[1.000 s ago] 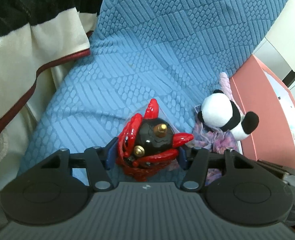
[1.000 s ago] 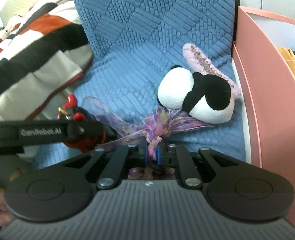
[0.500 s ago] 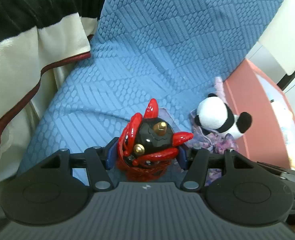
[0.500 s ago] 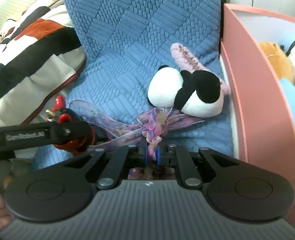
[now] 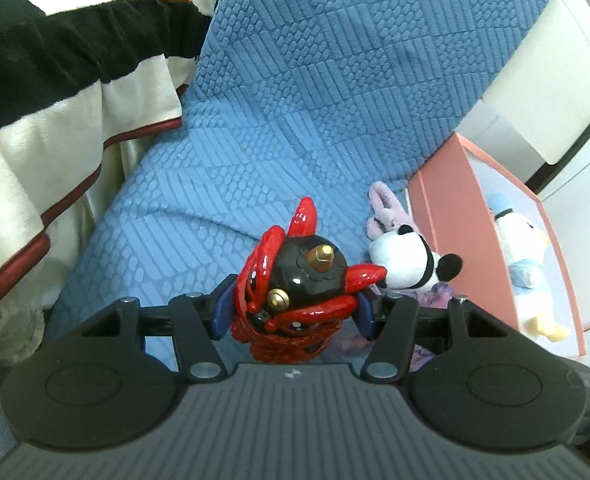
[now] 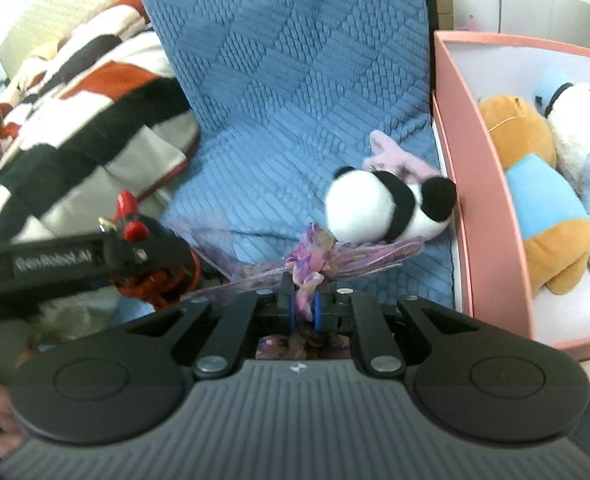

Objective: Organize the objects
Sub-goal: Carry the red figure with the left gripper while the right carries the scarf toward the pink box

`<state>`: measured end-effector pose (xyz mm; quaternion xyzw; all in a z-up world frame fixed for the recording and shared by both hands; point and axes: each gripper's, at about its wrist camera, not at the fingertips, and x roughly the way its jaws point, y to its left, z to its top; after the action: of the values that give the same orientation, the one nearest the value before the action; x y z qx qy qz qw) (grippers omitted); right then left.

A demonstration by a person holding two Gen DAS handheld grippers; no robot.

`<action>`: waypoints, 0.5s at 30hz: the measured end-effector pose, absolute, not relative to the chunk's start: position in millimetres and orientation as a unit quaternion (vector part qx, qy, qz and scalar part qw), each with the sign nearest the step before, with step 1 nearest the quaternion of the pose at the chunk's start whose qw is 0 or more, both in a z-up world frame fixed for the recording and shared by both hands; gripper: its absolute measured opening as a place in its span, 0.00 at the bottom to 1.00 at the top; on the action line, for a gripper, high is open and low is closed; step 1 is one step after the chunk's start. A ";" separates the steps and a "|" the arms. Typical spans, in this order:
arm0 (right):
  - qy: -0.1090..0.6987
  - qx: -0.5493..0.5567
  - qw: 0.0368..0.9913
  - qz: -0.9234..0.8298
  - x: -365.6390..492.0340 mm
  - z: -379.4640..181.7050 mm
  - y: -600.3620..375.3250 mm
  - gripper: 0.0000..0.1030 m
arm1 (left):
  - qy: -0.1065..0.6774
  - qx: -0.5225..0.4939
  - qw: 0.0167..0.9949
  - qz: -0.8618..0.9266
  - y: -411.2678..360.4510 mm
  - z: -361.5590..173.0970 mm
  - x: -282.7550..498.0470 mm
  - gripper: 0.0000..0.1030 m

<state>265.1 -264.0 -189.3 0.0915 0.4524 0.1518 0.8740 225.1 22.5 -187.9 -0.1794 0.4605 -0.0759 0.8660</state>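
Sorting toys off the blue quilted sofa cover (image 5: 295,100) is, by my reckoning, partly done. The striped black, cream and orange blanket (image 5: 55,80) lies heaped to the left, no part of the job as far as I can judge. The pink cardboard box (image 6: 483,208) stands at the sofa's right edge and already holds an orange plush in a blue shirt (image 6: 543,200) and a white duck plush in blue (image 6: 587,160).

Outside the box, the black-and-white panda plush (image 6: 383,208) lies on the cover just beside the box wall, a fuzzy lilac loop (image 6: 395,160) behind it; both wait to be put away.

My left gripper (image 5: 293,312) has its fingers clamped on the glossy red-and-black figurine with gold studs (image 5: 299,284), held above the seat. My right gripper (image 6: 303,306) has its fingers pressed together on the knot of a sheer purple ribbon bow (image 6: 311,256), its tails trailing toward the panda. Neither held piece is in the box yet.
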 end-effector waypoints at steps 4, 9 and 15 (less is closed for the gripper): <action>0.449 0.094 0.876 0.147 256.0 -174.1 -266.9 0.12 | 0.463 -0.185 0.863 -0.074 18.9 -175.1 215.3 0.61; 0.455 0.102 0.872 0.149 246.2 -164.8 -273.6 0.12 | 0.468 -0.190 0.860 -0.070 14.0 -162.1 207.1 0.61; 0.442 0.102 0.877 0.157 240.8 -141.8 -285.9 0.12 | 0.468 -0.195 0.859 -0.069 4.6 -141.3 204.8 0.61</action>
<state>240.8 -285.9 -141.8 0.1020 0.4422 0.1570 0.8771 204.8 4.6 -141.3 -0.1953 0.4682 -0.0687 0.8590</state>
